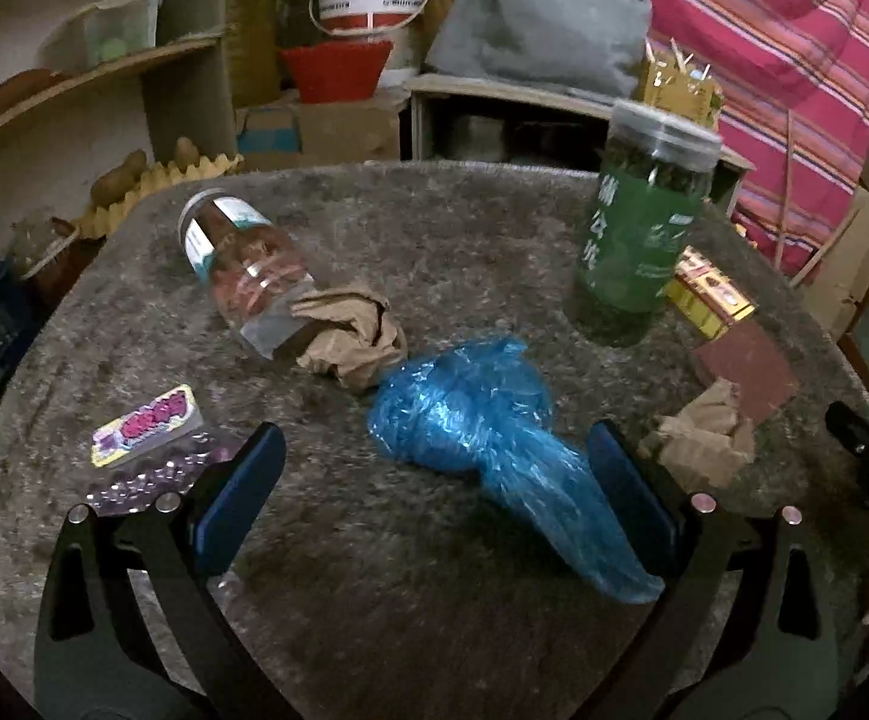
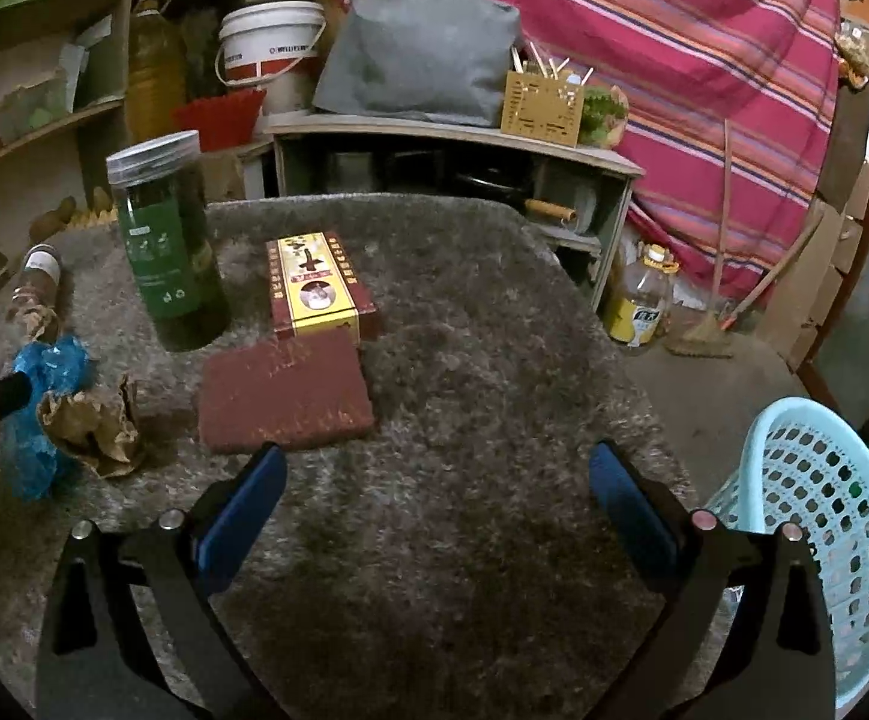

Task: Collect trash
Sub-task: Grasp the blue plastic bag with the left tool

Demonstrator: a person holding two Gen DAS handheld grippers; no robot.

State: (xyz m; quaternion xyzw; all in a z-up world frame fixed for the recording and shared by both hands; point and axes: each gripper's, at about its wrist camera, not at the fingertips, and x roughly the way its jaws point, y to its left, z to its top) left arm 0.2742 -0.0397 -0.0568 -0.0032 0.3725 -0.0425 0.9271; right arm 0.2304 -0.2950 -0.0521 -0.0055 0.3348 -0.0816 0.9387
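Left wrist view: left gripper (image 1: 434,492) has its jaws wide apart, nothing between the pads; crumpled blue plastic bag (image 1: 482,438) lies on the grey fuzzy table top (image 1: 434,228) between the fingers, nearer the right finger, long axis slanting from the bag's bunched far-left end to its near-right tail; crumpled brown paper wad (image 1: 350,336) touches the bag's far end, second brown paper scrap (image 1: 704,438) right of the bag

Right wrist view: right gripper (image 2: 434,498) also spread, empty, over bare table; the bag lies far left of it, so left gripper is nearer; pale blue perforated plastic basket (image 2: 818,528) right of the bag, past the table edge, likely the drop spot
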